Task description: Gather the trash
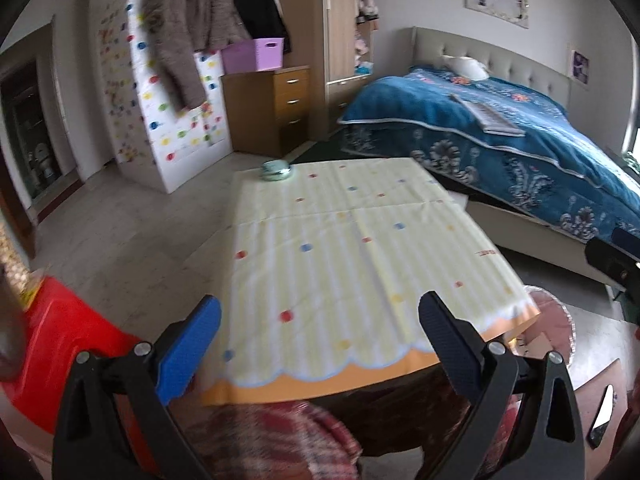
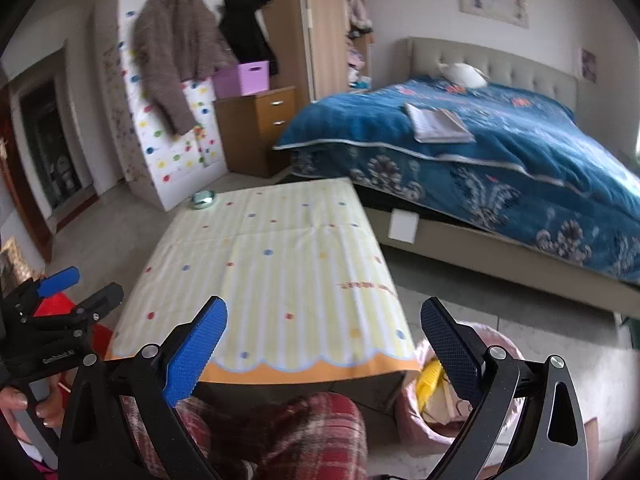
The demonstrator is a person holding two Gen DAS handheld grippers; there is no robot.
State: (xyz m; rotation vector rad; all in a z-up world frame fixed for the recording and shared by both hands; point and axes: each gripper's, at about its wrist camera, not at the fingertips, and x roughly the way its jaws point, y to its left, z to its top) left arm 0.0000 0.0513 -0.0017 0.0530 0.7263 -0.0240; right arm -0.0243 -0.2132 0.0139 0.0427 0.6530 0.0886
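Note:
A low table with a yellow striped, dotted cloth (image 1: 352, 248) fills the middle of both views (image 2: 280, 272). A small teal bowl-like thing (image 1: 276, 169) sits at its far left corner; it also shows in the right wrist view (image 2: 204, 199). A pink trash bag (image 2: 444, 392) holding yellow and paper scraps stands on the floor at the table's near right corner; its rim shows in the left wrist view (image 1: 556, 312). My left gripper (image 1: 320, 344) is open and empty over the table's near edge. My right gripper (image 2: 324, 348) is open and empty, also at the near edge.
A red plastic stool or bin (image 1: 60, 344) stands left of the table. A bed with a blue blanket (image 2: 500, 152) lies to the right, with a book on it. A wooden drawer unit (image 1: 276, 104) and hanging coats stand behind. A phone (image 1: 602, 416) lies at the lower right.

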